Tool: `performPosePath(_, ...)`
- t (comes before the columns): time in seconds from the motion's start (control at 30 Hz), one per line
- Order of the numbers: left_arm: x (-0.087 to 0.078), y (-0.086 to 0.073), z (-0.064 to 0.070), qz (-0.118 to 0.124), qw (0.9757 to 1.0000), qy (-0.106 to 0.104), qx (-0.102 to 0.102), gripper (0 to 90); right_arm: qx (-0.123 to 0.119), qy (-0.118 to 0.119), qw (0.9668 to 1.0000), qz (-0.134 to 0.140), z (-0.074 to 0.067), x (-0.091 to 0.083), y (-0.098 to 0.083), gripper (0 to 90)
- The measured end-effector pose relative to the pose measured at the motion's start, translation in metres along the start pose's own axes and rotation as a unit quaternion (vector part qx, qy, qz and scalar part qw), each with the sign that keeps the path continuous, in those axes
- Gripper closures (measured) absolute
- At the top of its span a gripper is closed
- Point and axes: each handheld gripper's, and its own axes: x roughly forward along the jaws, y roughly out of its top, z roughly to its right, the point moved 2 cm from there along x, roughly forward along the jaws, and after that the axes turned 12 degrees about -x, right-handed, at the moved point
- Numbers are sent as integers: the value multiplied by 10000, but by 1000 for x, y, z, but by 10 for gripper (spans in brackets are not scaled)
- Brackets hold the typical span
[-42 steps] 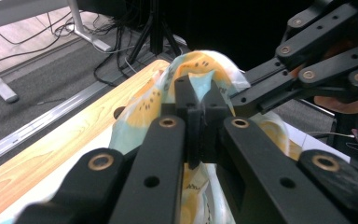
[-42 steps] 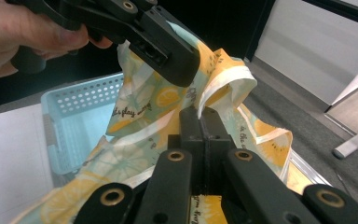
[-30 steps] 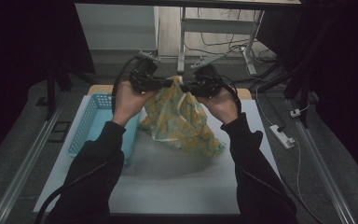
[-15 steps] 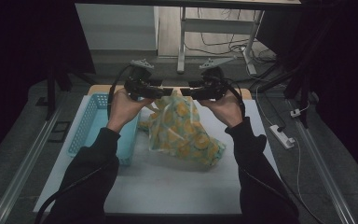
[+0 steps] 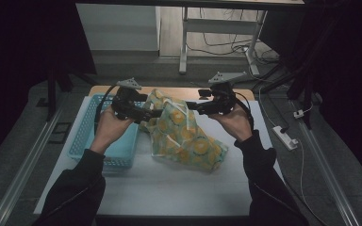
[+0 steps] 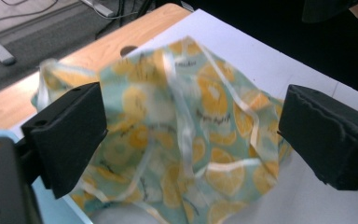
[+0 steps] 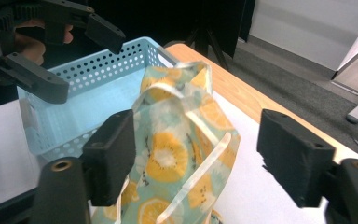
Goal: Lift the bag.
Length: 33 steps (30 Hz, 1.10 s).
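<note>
Both grippers are held up over the table (image 5: 169, 193), facing each other. Left gripper (image 5: 147, 113) has its jaws wide apart, with nothing in them. Right gripper (image 5: 192, 106) has its jaws wide apart too. Between them sits a crumpled cloth bag (image 5: 184, 134) with orange fruit slices on it. It lies in the middle of the table, just right of the blue basket (image 5: 87, 141), touching its side

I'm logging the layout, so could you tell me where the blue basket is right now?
In the high view, the blue basket sits on the table's left side, under the left gripper, with the fruit-print cloth just to its right.
</note>
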Motion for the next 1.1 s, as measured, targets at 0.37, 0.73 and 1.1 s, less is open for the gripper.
performPosePath(0.37,3,-43,-2,-69,9996,-255,-125,0,73,60,10000,19,-21,4,-27,130)
performPosePath(0.73,-2,-86,-5,-56,9998,-137,-139,0,176,122,9995,-231,-32,11,-68,32)
performPosePath(1.1,-32,-121,5,4,9994,-154,-299,0,102,-318,9994,-117,-45,-12,-88,0)
